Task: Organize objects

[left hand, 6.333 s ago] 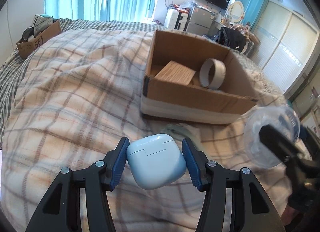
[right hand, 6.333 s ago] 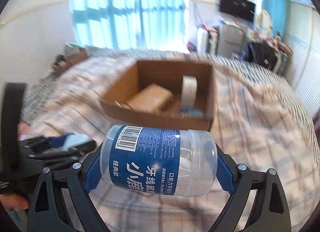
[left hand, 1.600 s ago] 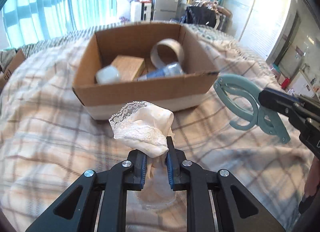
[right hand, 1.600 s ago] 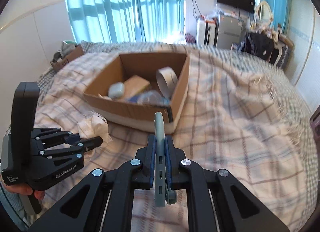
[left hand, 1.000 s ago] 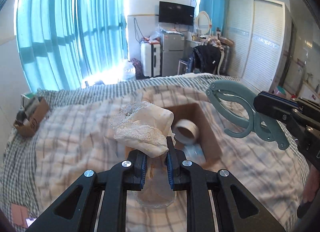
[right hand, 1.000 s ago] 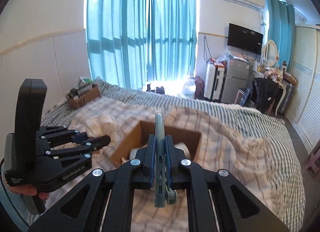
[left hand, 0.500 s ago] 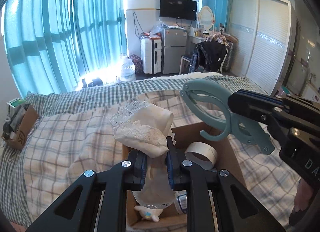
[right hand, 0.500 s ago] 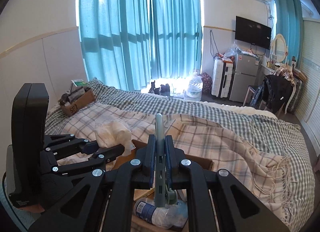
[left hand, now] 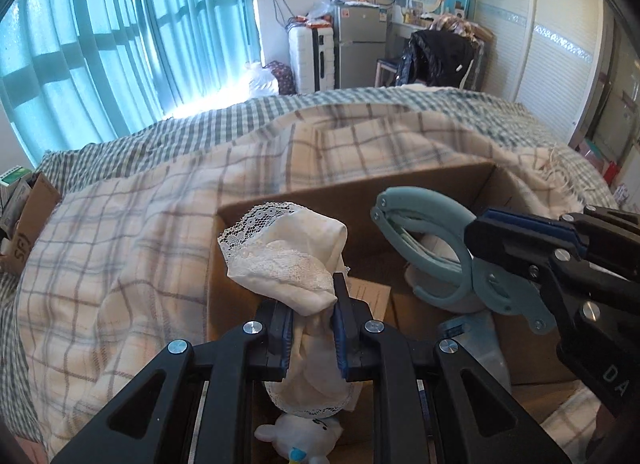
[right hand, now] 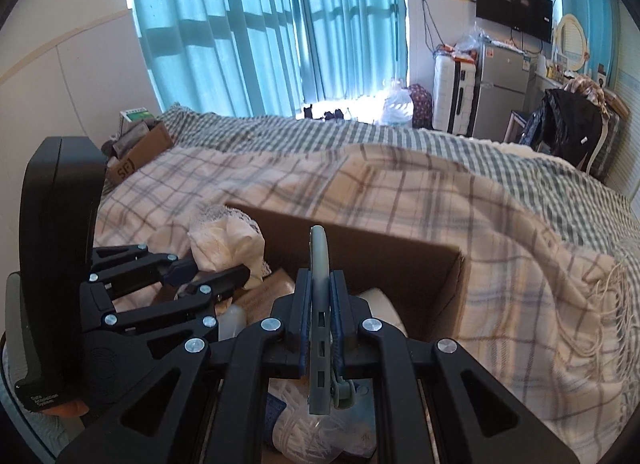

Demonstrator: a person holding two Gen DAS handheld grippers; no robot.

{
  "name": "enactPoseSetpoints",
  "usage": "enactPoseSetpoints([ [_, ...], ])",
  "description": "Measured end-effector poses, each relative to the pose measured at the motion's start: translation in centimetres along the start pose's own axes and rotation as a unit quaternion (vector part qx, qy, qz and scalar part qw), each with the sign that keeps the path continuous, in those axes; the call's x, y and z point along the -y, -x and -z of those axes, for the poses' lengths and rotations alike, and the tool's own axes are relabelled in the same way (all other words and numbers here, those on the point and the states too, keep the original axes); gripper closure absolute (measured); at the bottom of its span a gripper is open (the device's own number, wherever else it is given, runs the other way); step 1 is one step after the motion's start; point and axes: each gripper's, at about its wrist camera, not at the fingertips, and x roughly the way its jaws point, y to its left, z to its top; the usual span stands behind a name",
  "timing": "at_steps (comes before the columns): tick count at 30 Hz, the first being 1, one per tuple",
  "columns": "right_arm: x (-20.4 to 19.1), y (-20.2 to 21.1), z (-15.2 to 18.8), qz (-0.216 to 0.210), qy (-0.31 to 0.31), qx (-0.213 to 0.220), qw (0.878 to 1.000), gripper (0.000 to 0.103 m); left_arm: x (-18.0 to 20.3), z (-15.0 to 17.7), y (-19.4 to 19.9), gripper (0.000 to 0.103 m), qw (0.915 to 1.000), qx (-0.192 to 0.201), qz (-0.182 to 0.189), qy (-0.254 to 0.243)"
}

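Teal clip (left hand: 434, 248) edge-on upright, ring fwd; right fingers (right hand: 336, 320) clamped. Left fingers (left hand: 340, 320) pinching lace cloth (left hand: 288, 260).

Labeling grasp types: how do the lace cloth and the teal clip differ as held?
The lace cloth is soft, cream and bunched, bulging above the left hand-held gripper. The teal clip is rigid plastic, thin, pinched edge-on in the right hand-held gripper. Both are clamped over the cardboard box.
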Motion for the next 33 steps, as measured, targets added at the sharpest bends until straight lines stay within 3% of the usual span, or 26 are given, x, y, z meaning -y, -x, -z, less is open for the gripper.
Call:
enactPoseSetpoints([
  [3, 0.1, -0.6, 0.8, -0.005, -0.005, 0.000, 1.000, 0.094, 0.2, 0.6, -0.6, 0.081, 1.0000, -0.008, -0.002, -0.002],
  [5, 0.6, -0.1, 1.1, 0.000, -0.020, 0.011, 1.000, 0.091, 0.5, 0.8, -0.4, 0.065, 0.9999, -0.014, 0.001, -0.008],
  [7, 1.0, 1.8, 1.2, -0.003, -0.029, 0.039, 0.999, 0.075, 0.4, 0.8, 0.7, 0.049, 1.0000, -0.002, -0.002, -0.006],
  [8, 1.0, 2.9, 1.2, 0.000, -0.029, 0.051, 0.998, 0.073, 0.4, 0.9, 1.3, 0.042, 1.0000, 0.008, -0.001, -0.003],
  [12, 0.6, 7.2, 1.1, 0.032, -0.025, 0.080, 0.996, 0.073, 0.2, 0.5, 4.9, 0.040, 0.9993, 0.037, 0.004, 0.008],
  [15, 0.1, 10.4, 1.0, 0.057, -0.027, 0.087, 0.994, 0.069, 0.4, 0.1, 8.4, 0.030, 0.9978, 0.065, -0.012, 0.006],
  [19, -1.0, 15.4, 0.9, 0.073, -0.029, 0.120, 0.990, 0.052, 0.5, -0.3, 13.5, 0.023, 0.9935, 0.112, -0.015, 0.009],
  [21, -1.8, 17.9, 0.8, 0.074, -0.025, 0.137, 0.987, 0.051, 0.6, -0.3, 16.3, 0.019, 0.9903, 0.138, -0.017, 0.010],
  [23, -2.6, 20.5, 0.8, 0.077, -0.018, 0.155, 0.985, 0.044, 0.7, -0.3, 19.0, 0.006, 0.9862, 0.163, -0.027, 0.008],
  [25, -3.4, 22.9, 0.9, 0.084, -0.013, 0.177, 0.980, 0.031, 0.8, 0.0, 21.4, 0.004, 0.9807, 0.192, -0.035, 0.007],
  [27, -4.1, 25.2, 1.3, 0.091, -0.012, 0.200, 0.975, 0.024, 0.8, 0.4, 23.1, 0.001, 0.9760, 0.213, -0.041, 0.011],
  [28, -4.3, 26.0, 1.7, 0.094, -0.019, 0.204, 0.974, 0.013, 0.7, 0.7, 23.8, 0.000, 0.9732, 0.224, -0.046, 0.018],
  [30, -4.5, 27.0, 3.3, 0.104, -0.047, 0.221, 0.968, 0.002, 0.2, 2.1, 24.9, 0.000, 0.9641, 0.254, -0.062, 0.048],
  [31, -4.6, 27.2, 4.7, 0.104, -0.065, 0.242, 0.963, 0.000, -0.2, 3.1, 25.0, 0.000, 0.9596, 0.264, -0.069, 0.068],
  [33, -4.4, 26.8, 7.2, 0.098, -0.088, 0.262, 0.956, 0.000, -0.7, 4.7, 24.1, 0.000, 0.9602, 0.258, -0.068, 0.084],
])
